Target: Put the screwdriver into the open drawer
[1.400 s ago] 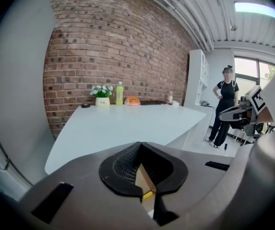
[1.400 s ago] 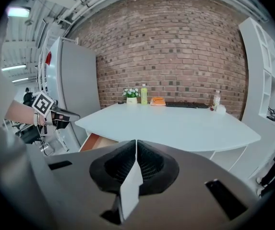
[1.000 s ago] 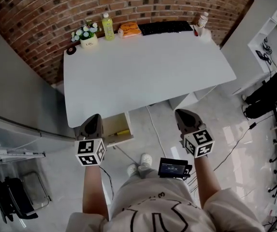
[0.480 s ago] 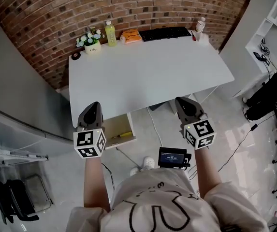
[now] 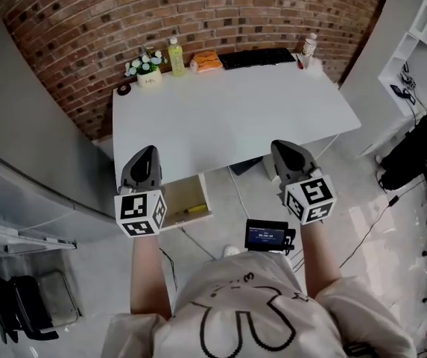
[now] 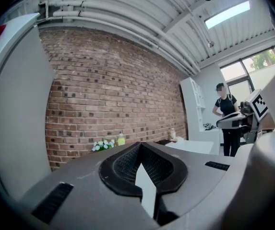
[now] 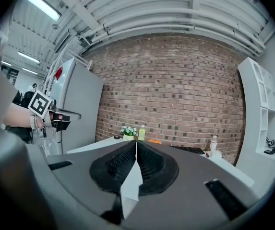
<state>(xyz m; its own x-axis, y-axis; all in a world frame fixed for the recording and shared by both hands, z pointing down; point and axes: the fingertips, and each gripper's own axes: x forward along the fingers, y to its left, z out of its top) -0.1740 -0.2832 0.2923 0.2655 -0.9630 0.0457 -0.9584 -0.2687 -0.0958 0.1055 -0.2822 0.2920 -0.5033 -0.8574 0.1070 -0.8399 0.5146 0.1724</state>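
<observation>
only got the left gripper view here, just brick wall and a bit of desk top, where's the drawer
Observer: The open drawer sticks out below the desk's near edge, just right of the left gripper in the head view.
Operator: anything in it
Observer: A thin yellow thing lies near its front edge. It may be the screwdriver, but it is too small to be sure.
Operator: right gripper holding anything
Observer: No, the right gripper has its jaws together with nothing between them.
</observation>
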